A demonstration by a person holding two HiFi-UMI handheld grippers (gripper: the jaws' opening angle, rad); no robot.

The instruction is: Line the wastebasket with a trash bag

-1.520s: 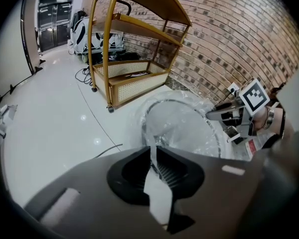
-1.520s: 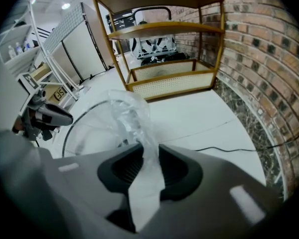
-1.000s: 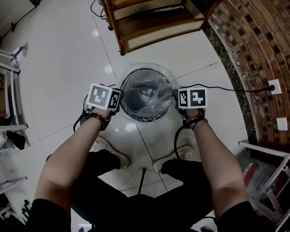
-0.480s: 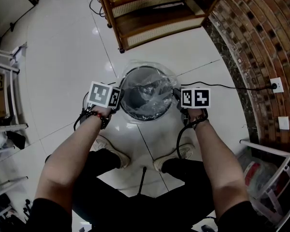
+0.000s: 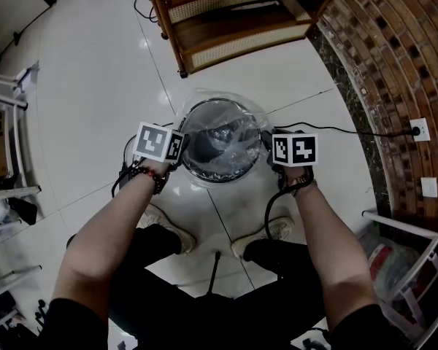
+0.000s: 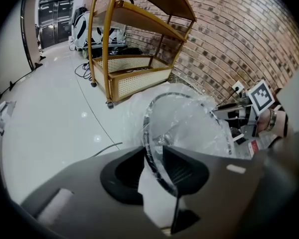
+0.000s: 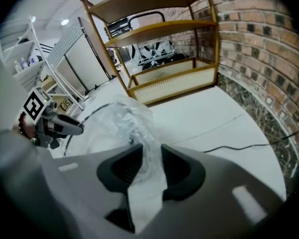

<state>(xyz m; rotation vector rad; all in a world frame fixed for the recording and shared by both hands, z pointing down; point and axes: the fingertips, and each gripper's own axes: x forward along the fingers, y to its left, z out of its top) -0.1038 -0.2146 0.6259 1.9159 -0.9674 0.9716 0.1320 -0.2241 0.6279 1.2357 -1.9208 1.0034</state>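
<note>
Seating the trash bag [image 5: 226,133] over the wastebasket [image 5: 204,172] rim from opposite sides, the left gripper [image 6: 154,168] is opening around rim and bag, while the right gripper [image 7: 147,171] stands slightly apart, bag loose between.

Clear, shiny trash bag [image 5: 223,131] lines the dark grey wastebasket [image 5: 197,159] left of the right hand-held gripper [image 7: 148,156], whose marker cube [image 5: 295,149] is black-and-white; white floor tiles [image 5: 95,86], red-brown brick wall [image 5: 394,57].
</note>
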